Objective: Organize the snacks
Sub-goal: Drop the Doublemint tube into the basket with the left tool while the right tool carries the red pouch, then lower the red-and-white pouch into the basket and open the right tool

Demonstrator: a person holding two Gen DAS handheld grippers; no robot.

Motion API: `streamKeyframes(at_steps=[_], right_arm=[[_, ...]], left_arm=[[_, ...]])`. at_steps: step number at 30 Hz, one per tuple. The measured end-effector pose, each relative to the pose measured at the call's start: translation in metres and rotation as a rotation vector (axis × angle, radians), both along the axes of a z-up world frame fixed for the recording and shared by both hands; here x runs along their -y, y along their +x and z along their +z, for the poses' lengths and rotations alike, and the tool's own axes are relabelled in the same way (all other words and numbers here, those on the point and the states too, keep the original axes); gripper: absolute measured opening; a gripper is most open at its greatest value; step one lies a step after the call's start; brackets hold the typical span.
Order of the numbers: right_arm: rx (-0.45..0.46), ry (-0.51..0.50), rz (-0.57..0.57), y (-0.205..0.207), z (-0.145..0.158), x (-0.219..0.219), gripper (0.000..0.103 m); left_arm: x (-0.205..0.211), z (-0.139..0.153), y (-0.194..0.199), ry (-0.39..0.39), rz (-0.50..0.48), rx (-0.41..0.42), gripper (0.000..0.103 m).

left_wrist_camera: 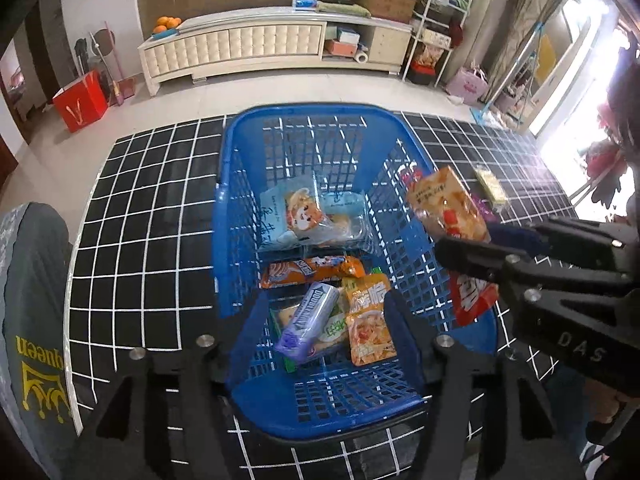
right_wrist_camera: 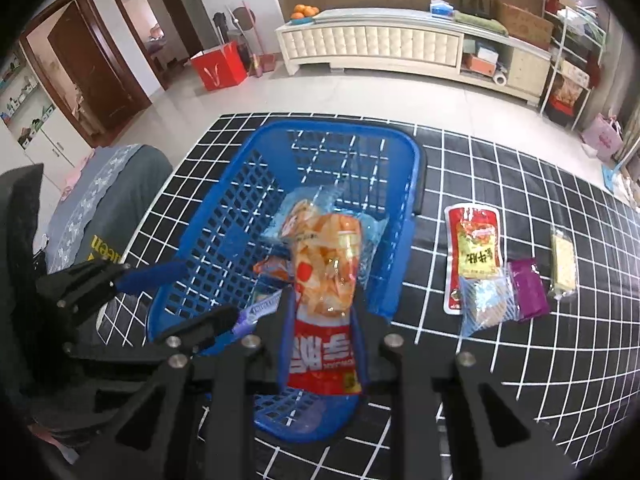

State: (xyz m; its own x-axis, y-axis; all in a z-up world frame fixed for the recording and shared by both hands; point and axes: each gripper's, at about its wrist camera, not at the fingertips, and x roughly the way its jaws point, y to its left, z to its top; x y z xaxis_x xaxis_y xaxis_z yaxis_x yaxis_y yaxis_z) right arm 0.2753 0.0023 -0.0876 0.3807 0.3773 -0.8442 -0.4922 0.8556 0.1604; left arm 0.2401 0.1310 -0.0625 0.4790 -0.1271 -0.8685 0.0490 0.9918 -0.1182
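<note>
Right tool (right_wrist_camera: 320, 312) clamps red-orange pouch (right_wrist_camera: 324, 280) over basket (right_wrist_camera: 416, 168) | left tool (left_wrist_camera: 324, 332) parted, empty, purple pack (left_wrist_camera: 308, 322) loose beneath | risk: pouch snags near rim (right_wrist_camera: 308, 432), tips out onto worktop (right_wrist_camera: 520, 360); tools crowd, may collide

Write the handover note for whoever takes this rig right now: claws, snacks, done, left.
Left claw: open, nothing between its fingers, over the near end of the blue basket.
Right claw: shut on the red-and-orange snack bag, held over the basket, not yet dropped.
Done: several packets are in the basket, including the purple wafer pack and the orange pouch.
Left: release the held bag, then collect the red-and-yellow pouch, the blue net packet, the purple packet and the pale yellow bar from the checked tablecloth.
</note>
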Motion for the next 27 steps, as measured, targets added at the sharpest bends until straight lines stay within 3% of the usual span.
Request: streamKeyframes(at_steps=[10, 18, 21, 24, 27], right_arm=[[0.018, -0.045, 0.024, -0.009, 0.007, -0.026, 0.029], [0.013, -0.154, 0.011, 0.000, -0.019, -0.050, 0.030], [-0.024, -0.151, -0.010, 0.008, -0.027, -0.049, 0.030], [-0.020, -0.185, -0.021, 0.010, -0.031, -0.047, 0.030], [0.026, -0.219, -0.049, 0.009, -0.029, -0.044, 0.044]], left_arm=[[-0.021, 0.021, -0.017, 0.048, 0.000, 0.083, 0.067], [-0.044, 0.008, -0.013, 0.019, 0.007, 0.079, 0.069], [-0.055, 0.005, -0.008, -0.033, 0.023, 0.078, 0.069], [-0.058, 0.003, -0.005, -0.021, 0.023, 0.081, 0.069], [-0.061, 0.003, -0.003, -0.028, 0.026, 0.084, 0.069]])
